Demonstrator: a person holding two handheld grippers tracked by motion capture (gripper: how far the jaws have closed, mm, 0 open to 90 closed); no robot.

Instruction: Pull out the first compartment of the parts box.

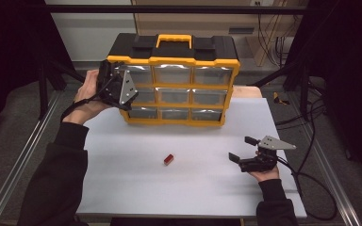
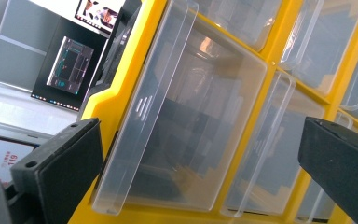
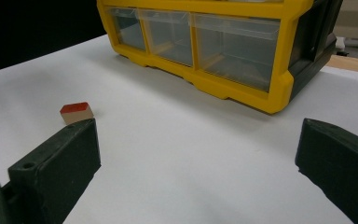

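A yellow and black organizer (image 1: 195,61) with three rows of clear drawers stands at the back of the white table (image 1: 132,188). My left gripper (image 1: 125,87) is held up against its left column. In the left gripper view the left gripper (image 2: 200,158) is open, and a clear drawer (image 2: 191,116) lies between the jaws without touching them. A small red-topped block (image 1: 168,159) lies mid-table. My right gripper (image 1: 242,148) hovers open over the table's right side. In the right gripper view the block (image 3: 77,112) sits just beyond the left jaw of the right gripper (image 3: 198,158).
The organizer's bottom row of drawers (image 3: 233,49) faces the right gripper across bare table. Metal rails (image 1: 23,155) run along both table sides. Cables (image 1: 311,183) trail off the right edge. Dark curtains stand left and right.
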